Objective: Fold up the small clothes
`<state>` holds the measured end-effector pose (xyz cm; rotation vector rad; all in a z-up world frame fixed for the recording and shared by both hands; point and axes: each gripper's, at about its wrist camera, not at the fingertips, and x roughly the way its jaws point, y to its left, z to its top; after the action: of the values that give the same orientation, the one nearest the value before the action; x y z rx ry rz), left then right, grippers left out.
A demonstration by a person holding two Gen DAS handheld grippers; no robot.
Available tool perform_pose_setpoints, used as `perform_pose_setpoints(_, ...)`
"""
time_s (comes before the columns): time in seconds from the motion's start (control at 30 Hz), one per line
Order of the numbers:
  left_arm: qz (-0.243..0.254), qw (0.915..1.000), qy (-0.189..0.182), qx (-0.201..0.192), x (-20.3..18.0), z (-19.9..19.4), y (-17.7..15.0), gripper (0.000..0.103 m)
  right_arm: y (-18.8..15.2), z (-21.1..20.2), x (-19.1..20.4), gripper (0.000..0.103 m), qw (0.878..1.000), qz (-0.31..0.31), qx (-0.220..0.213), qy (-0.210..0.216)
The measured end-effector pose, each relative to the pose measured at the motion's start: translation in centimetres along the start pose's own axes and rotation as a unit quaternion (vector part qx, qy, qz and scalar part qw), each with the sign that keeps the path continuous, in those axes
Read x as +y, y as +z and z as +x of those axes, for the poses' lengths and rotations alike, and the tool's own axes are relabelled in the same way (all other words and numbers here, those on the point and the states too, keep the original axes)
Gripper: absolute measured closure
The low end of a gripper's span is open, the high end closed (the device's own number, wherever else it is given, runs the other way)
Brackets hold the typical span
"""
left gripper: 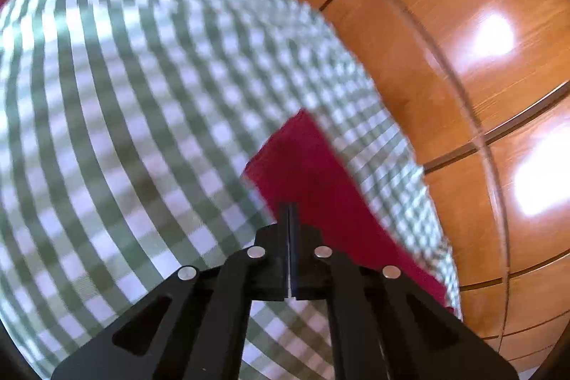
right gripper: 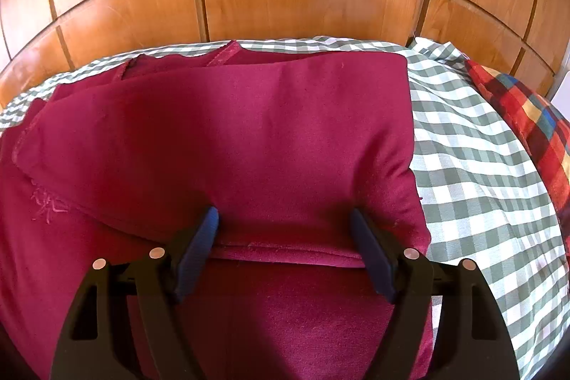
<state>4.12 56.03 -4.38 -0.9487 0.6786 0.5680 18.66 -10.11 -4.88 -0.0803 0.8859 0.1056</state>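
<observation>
Crimson garment [right gripper: 228, 145] lies partly folded on the green-checked bedsheet [right gripper: 473, 166]. Right gripper [right gripper: 285, 230] spreads wide over its near folded edge; left gripper [left gripper: 289, 230] is fully closed, empty, near the garment's corner.

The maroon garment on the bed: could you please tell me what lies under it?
The maroon garment lies on a green-and-white checked sheet, visible around its edges. Whatever sits beneath its folded layers is covered.
</observation>
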Motion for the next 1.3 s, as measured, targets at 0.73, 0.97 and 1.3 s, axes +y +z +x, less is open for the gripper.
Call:
perform_pose_setpoints(0.73, -0.064, 0.9979, -0.006, 0.005, 1.7, -2.3, -0.8, 0.064, -0.1, -0.2, -0.2, 0.028, 1.0, 0.007, -0.005, 0.008)
perform_pose_setpoints(0.97, -0.106, 0.9936, -0.01, 0.036, 4.0, 3.1, -0.5, 0.064, -0.1, 0.0, 0.2, 0.025, 1.0, 0.002, -0.003, -0.009)
perform_pose_setpoints(1.3, -0.013, 0.9998, 0.012, 0.002, -0.1, 3.7, 1.4, 0.097, 0.0, 0.1, 0.1, 0.024, 1.0, 0.001, -0.003, -0.015)
